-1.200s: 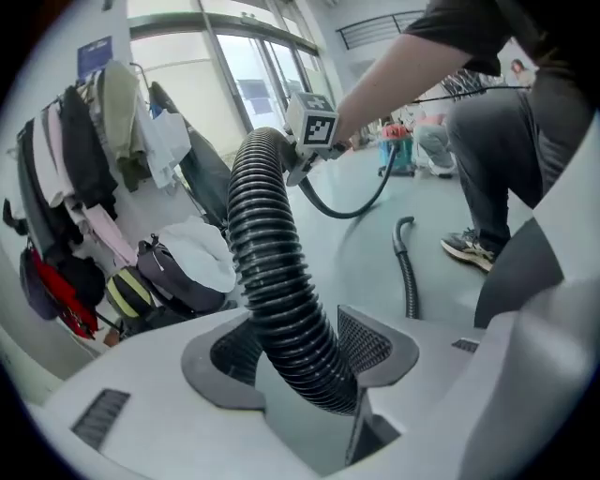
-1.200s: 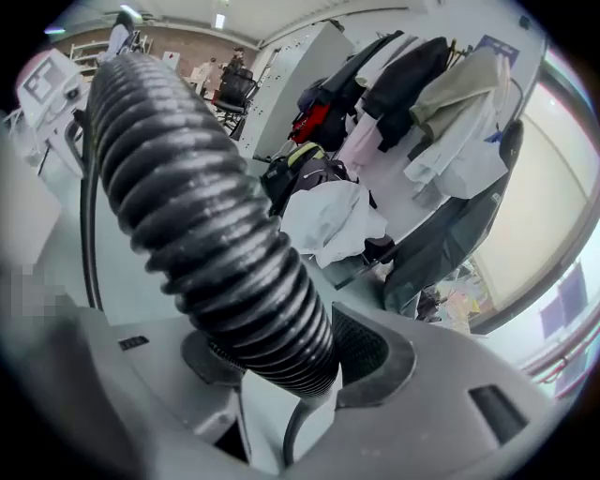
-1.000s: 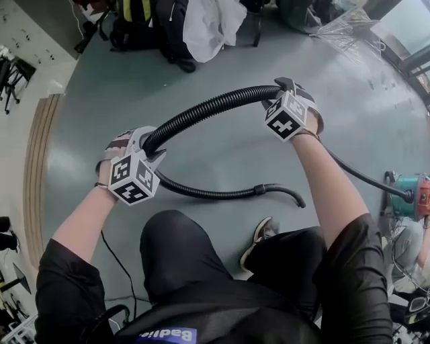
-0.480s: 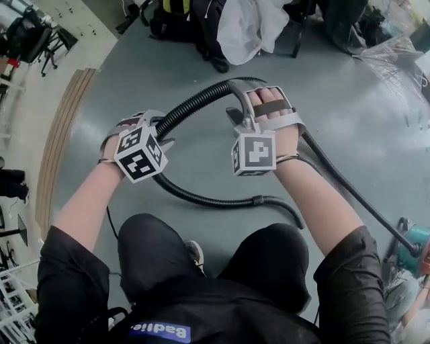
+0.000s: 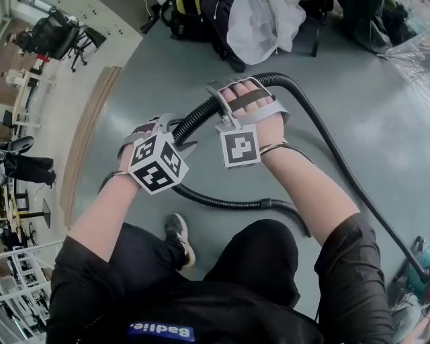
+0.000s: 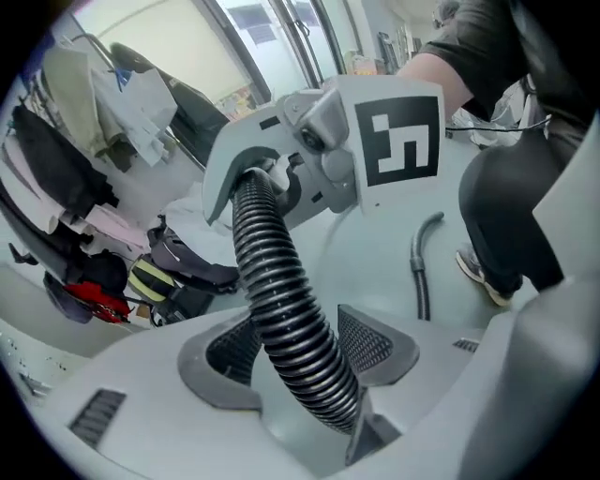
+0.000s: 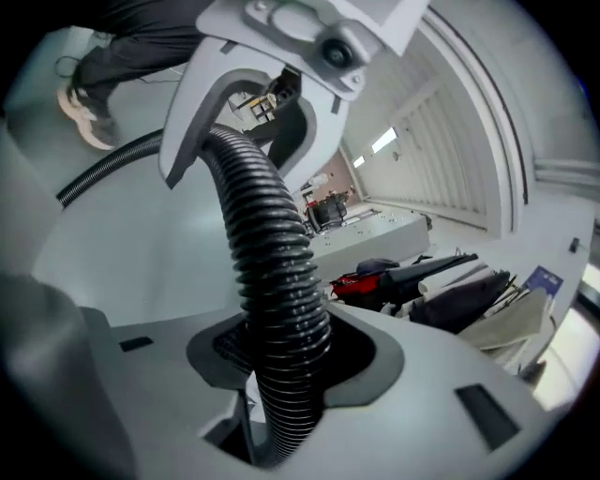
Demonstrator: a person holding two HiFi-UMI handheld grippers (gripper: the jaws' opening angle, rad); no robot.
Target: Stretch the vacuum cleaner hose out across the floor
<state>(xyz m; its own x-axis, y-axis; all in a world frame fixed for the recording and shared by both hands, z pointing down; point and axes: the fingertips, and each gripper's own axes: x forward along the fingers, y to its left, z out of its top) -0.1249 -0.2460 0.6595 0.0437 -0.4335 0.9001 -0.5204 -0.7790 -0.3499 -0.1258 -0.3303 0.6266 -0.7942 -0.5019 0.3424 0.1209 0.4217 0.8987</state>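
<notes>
Down over the grey floor (image 5: pixel 376 114), holding a black ribbed hose (image 5: pixel 196 119) up in a loop with both hands. Pinching it with the left gripper (image 6: pixel 300 352), fingers clamped on either side of the ribs and pointing steeply down. Grabbing the same hose right next to that with the right gripper (image 7: pixel 281 366), having just been closing its fingers, and now squeezing the hose between them too. Holding the two grippers close side by side, with only a short bit of hose arching from one to the other.

Trailing the rest off in two directions. Looping from the right gripper up and over, then running down across the floor toward the lower right edge of the head view. Dropping from the left gripper to the floor, curving past a shoe (image 5: pixel 180 242) and ending in a stiff bent tube (image 5: pixel 282 205) lying flat.

Standing not far from a pile of dark bags (image 5: pixel 191 17) and a white plastic sack (image 5: pixel 265 27) on the far side.
</notes>
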